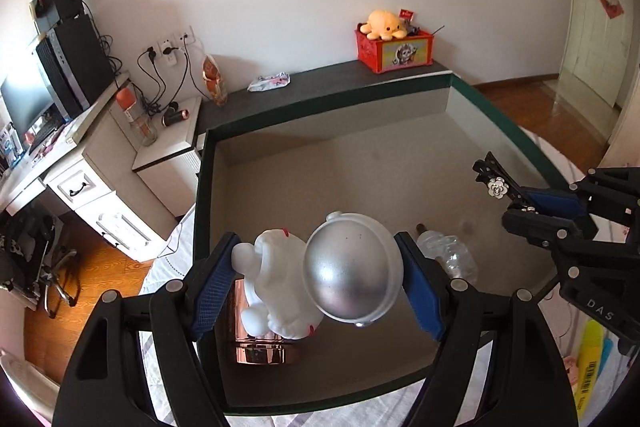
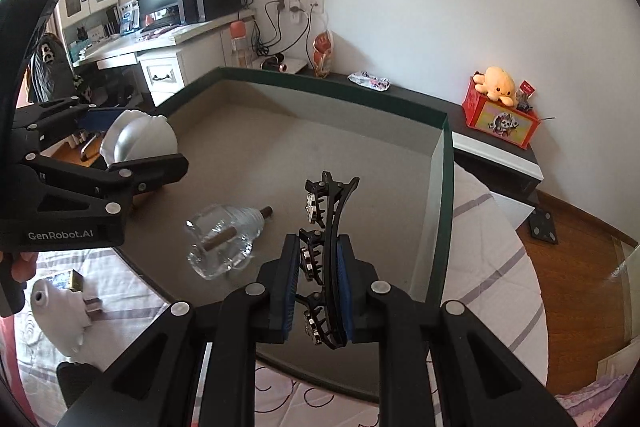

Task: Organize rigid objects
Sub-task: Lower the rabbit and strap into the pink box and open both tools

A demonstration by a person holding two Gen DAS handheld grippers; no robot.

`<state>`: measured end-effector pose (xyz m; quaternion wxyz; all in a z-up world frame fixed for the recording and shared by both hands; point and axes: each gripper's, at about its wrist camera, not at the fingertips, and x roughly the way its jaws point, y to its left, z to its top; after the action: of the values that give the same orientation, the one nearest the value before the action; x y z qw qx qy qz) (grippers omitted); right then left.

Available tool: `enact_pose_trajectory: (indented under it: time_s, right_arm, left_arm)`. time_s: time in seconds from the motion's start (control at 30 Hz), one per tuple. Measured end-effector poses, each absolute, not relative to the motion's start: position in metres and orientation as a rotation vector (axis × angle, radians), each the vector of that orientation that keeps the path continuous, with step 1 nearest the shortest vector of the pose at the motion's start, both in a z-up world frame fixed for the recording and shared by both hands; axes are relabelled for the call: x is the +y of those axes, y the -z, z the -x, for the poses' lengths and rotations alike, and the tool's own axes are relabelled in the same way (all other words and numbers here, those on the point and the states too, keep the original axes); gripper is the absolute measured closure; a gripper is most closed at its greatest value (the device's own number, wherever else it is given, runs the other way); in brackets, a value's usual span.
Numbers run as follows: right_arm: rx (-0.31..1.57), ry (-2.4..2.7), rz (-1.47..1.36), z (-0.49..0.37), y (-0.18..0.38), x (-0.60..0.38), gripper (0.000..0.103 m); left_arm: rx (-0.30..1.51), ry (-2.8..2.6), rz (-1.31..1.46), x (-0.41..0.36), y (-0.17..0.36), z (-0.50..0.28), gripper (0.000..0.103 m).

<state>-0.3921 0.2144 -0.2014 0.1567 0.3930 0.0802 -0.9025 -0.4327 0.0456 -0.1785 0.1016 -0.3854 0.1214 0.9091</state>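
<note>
**Two grippers, each with an object, above the open box**

The left gripper (image 1: 316, 287) had its jaws wide apart but clamped on the astronaut figure (image 1: 320, 287): one blue pad pressed the silver helmet, the other was against the white body near an arm. The figure hung over the near-left part of the large box (image 1: 328, 99), above a copper-coloured container (image 1: 260, 343) that stood on the box floor. The right gripper (image 2: 316, 291) had its jaws nearly together, closed on a black hair clip (image 2: 326, 259) with small rose ornaments; the clip stood out forward past the fingertips, roughly upright between the pads.

Both grippers pointed forward and down into the box, the left one on the left side, the right one nearer the right wall. A clear glass bottle (image 2: 224, 243) (lying on its side, with a brown stopper) rested on the box floor between them.

The right wrist view alone showed a hand (image 2: 20, 267) gripping the handle of the left tool, and a white object (image 2: 56, 311) on the patterned bedsheet (image 2: 488, 247) outside the box. The left wrist view alone showed the copper container, and a yellow item (image 1: 590, 359) beside the box on the right. A red crate (image 1: 394, 51) with a yellow plush octopus (image 1: 384, 23) sat on the ledge behind.
</note>
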Motion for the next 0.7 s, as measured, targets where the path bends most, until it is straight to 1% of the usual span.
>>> enact_pose_trajectory:
  time_s: [0.13,0.27,0.33,0.47,0.7]
  right_arm:
    - [0.232,2.575,-1.155,0.394,0.207,0.215,0.085]
    - [0.229,2.574,-1.162,0.397,0.207,0.217,0.085]
    - [0.237,2.573,-1.171,0.397,0.207,0.215,0.085]
    - [0.228,2.585,-1.18,0.396,0.207,0.217,0.085]
    - [0.203,2.605,-1.191,0.394,0.207,0.219,0.084]
  left_arm:
    - [0.352,-2.682,1.166,0.043,0.184,0.436,0.024]
    - [0.363,-2.656,1.163,0.047,0.187,0.431,0.016]
    - [0.382,-2.66,1.158,0.048,0.188,0.428,0.015]
    - [0.379,-2.682,1.16,0.046,0.186,0.424,0.01]
    - [0.355,-2.704,1.139,0.037,0.174,0.411,0.008]
